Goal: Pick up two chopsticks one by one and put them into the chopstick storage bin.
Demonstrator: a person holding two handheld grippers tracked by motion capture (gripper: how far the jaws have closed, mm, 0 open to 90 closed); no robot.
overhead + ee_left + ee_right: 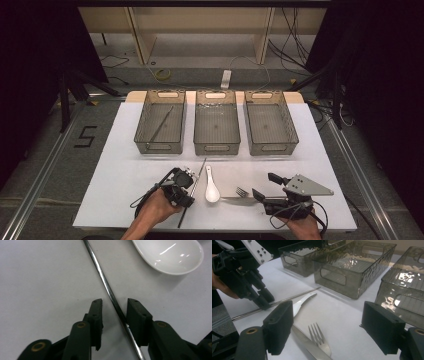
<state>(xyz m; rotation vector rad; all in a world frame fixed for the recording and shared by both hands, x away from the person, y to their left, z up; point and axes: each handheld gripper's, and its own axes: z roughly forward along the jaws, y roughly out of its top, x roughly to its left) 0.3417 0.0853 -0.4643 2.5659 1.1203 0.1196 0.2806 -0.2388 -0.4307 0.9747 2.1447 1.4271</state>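
High view, bench inventory. Bench (125,150): white surface, three grey openwork bins along the far edge. Left bin (161,121) holds one thin rod lying diagonally; middle bin (216,121) and right bin (270,121) look empty.

Loose items near the front edge: metal rod (196,186), long and thin, running diagonally; white ceramic spoon (211,186) just beside it, bowl toward the person; fork (239,194) with tines pointing left, handle running under the right gripper's reach.

Left gripper (181,189): down at the bench, jaws apart and straddling the rod; the left gripper view has the rod (113,302) passing between the two pads, close against the right-hand one, not yet clamped. Right gripper (265,187): jaws wide apart, nothing held, hovering just behind the fork (318,338).

Hazards, as judged. The rod is thin, round and flat on the bench: closing off-centre could roll it out of the pads or pinch it askew. Lifted away from its middle, it would likely droop and swing. The spoon (172,256) lies near enough for a swinging rod end to knock it.

Clearance: an open strip of bench lies between the utensils and the bins. Rod's near end sits close to the front edge; bin rims stand proud and need clearing on approach.
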